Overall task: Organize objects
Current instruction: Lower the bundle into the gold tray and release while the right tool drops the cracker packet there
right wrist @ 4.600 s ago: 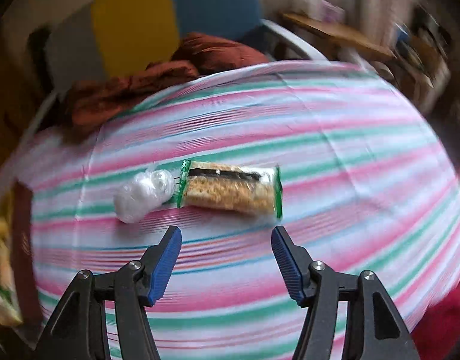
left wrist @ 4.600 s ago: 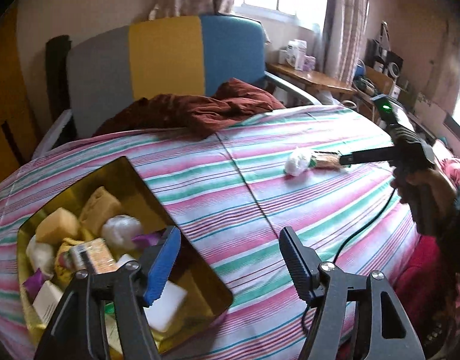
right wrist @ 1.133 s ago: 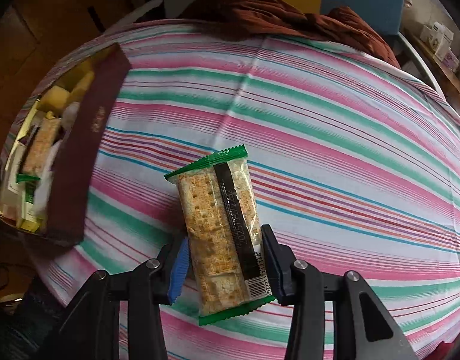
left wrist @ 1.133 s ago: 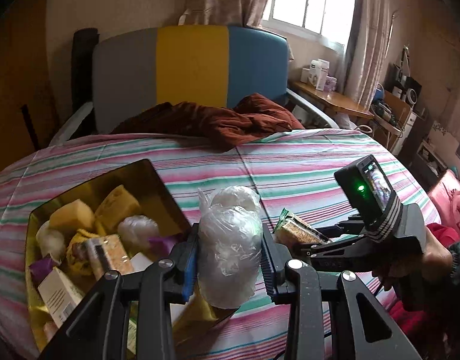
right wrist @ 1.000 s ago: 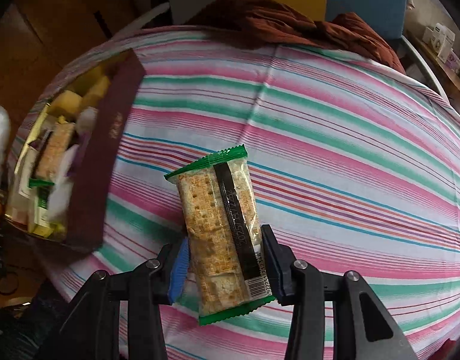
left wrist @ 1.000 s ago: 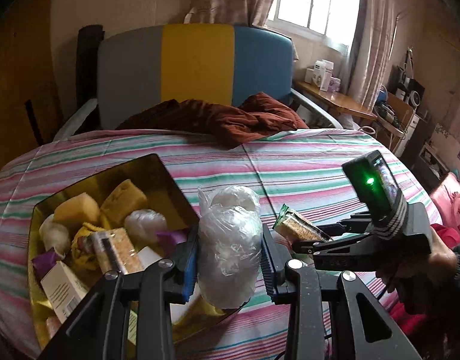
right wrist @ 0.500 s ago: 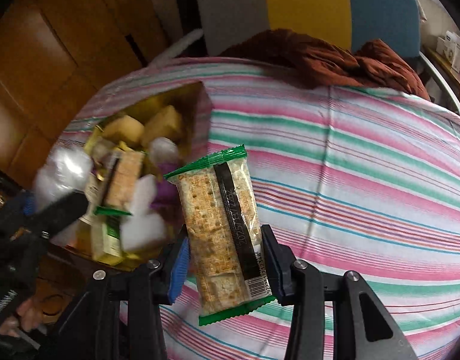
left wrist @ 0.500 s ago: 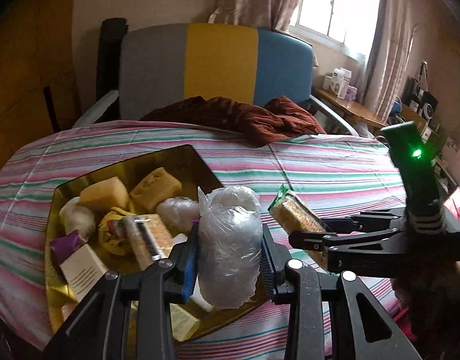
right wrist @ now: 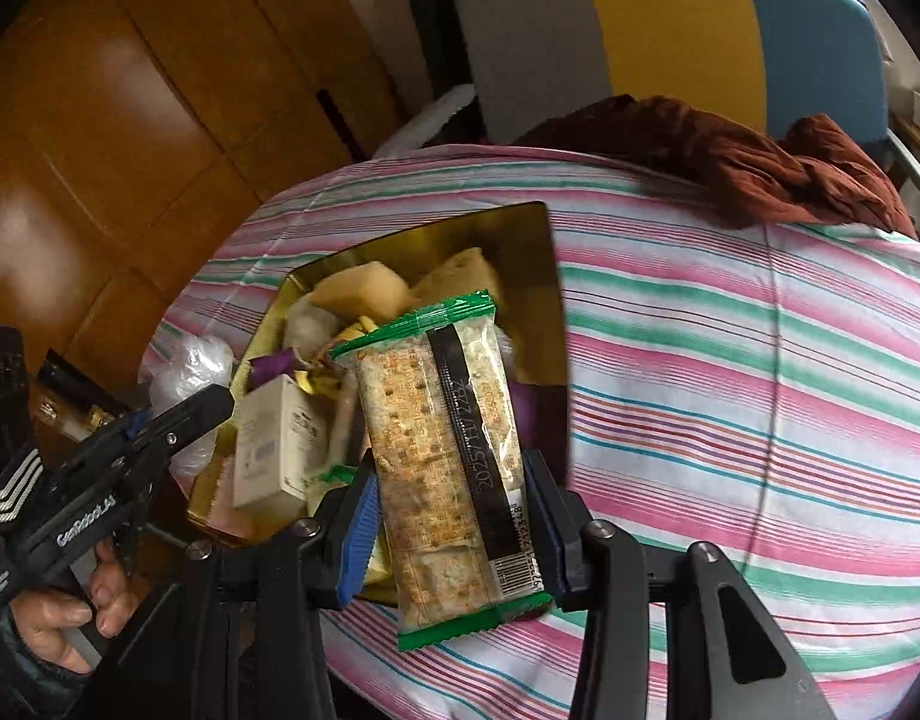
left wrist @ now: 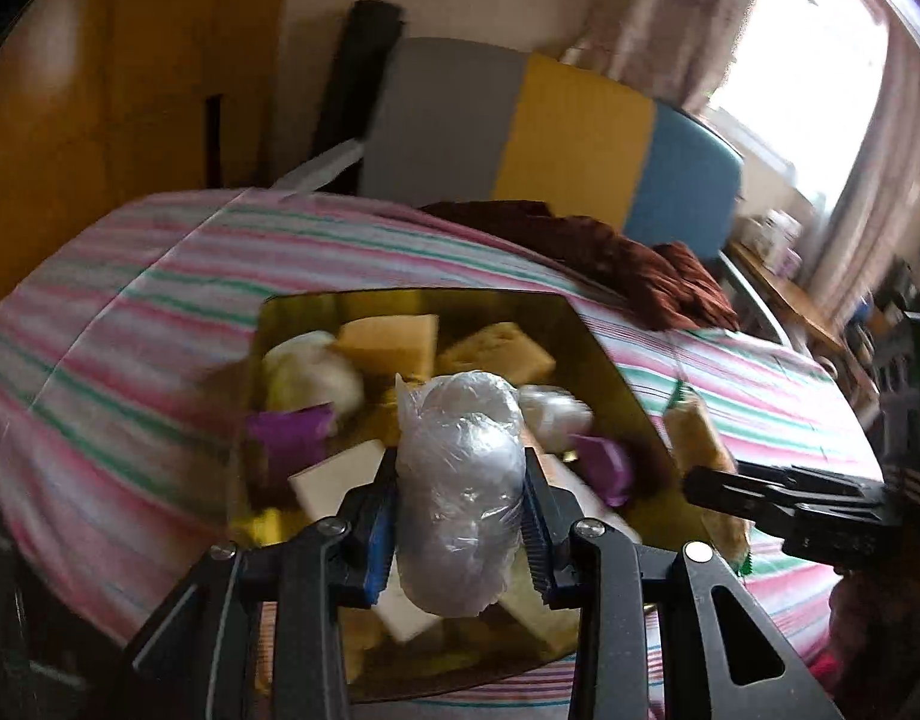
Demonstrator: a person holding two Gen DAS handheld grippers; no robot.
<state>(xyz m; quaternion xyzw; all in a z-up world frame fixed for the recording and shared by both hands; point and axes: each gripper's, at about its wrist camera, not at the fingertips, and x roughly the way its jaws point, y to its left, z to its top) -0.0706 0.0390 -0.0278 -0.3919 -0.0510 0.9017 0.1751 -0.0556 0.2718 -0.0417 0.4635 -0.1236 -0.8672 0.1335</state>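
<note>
Both grippers have travelled from the open striped cloth toward the gold tin, which earlier sat at the lower left of the left wrist view and now fills its centre. Left gripper is clamped on the clear-wrapped white bundle, held over the tin's contents in the lower middle of the frame. Right gripper is closed on the green-edged cracker packet, which in its own view hangs over the tin's near right corner. Several snacks already lie inside the tin. By the look of it, what remains is releasing these two pieces; no other loose item shows on the tablecloth.
</note>
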